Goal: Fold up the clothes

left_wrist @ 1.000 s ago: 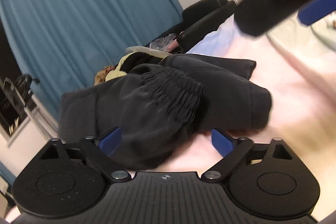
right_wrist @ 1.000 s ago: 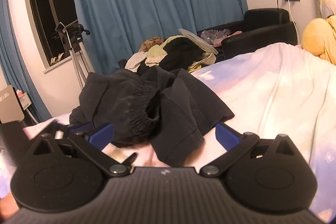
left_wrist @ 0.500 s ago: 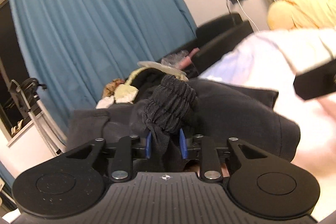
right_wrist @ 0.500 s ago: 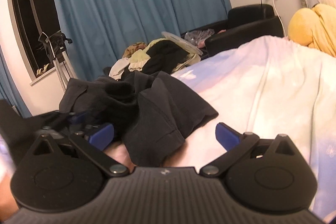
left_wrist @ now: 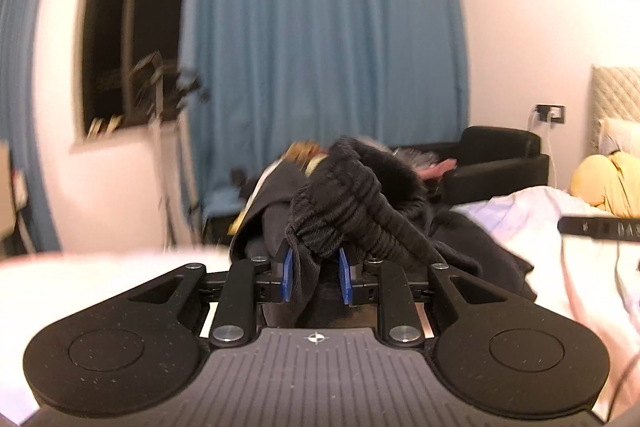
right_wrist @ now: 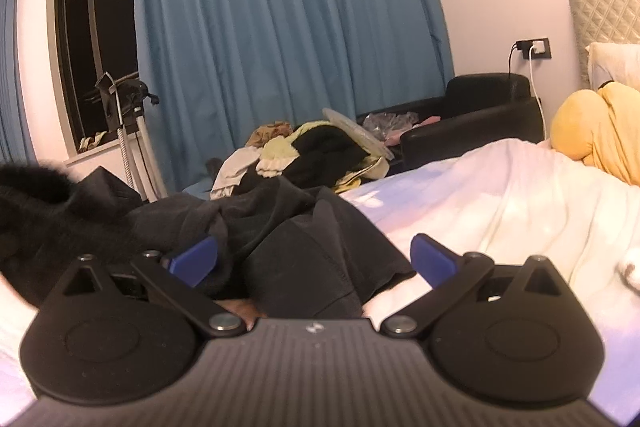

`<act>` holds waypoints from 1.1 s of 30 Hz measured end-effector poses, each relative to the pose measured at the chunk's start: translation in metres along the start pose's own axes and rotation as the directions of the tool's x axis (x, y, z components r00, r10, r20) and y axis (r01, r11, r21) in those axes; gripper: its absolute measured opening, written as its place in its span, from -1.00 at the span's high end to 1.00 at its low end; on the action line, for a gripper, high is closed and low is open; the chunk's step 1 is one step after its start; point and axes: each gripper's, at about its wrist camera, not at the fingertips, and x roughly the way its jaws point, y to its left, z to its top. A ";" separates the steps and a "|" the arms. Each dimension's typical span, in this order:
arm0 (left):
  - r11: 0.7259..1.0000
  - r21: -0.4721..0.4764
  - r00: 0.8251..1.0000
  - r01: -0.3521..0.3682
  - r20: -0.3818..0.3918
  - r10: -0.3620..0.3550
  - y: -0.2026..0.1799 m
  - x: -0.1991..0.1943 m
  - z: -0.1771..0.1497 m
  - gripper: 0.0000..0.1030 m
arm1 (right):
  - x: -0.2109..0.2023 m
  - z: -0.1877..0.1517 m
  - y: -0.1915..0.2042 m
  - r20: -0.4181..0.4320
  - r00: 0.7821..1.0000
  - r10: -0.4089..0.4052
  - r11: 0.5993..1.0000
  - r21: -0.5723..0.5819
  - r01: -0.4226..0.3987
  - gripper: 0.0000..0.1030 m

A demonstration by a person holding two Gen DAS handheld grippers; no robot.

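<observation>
Where pads close — black garment [left_wrist: 344,203] within left hand-held gripper [left_wrist: 315,277]

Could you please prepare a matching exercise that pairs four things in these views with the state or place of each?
Things:
1. left gripper
2. right gripper
3. black leather armchair
4. yellow plush cushion

States or places:
A. open, fingers on either side of dark cloth
B. at the head of the bed, beside the quilted headboard
C. shut on the ribbed waistband of the black fabric garment
D. beyond the bed, below the wall socket

Pairs: 1-C, 2-A, 3-D, 4-B
</observation>
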 end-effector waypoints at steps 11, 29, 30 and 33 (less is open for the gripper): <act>0.914 -0.407 0.953 -0.008 -0.279 -0.116 0.059 -0.014 -0.047 -0.16 | 0.028 -0.025 0.019 -0.188 0.965 0.183 0.979 0.124 -0.161 -1.00; 0.987 0.011 0.956 0.159 -0.253 -0.151 -0.008 -0.020 -0.056 -0.73 | 0.108 -0.044 0.061 -0.381 0.863 0.331 0.928 0.299 -0.224 -0.99; 0.986 0.032 0.953 0.166 -0.261 -0.152 -0.012 -0.020 -0.058 -0.73 | 0.112 -0.043 0.062 -0.396 0.861 0.320 0.934 0.286 -0.215 -0.99; 0.976 0.064 0.945 0.207 -0.271 -0.183 -0.020 -0.018 -0.065 -0.73 | 0.122 -0.049 0.063 -0.431 0.845 0.317 0.934 0.294 -0.201 -0.99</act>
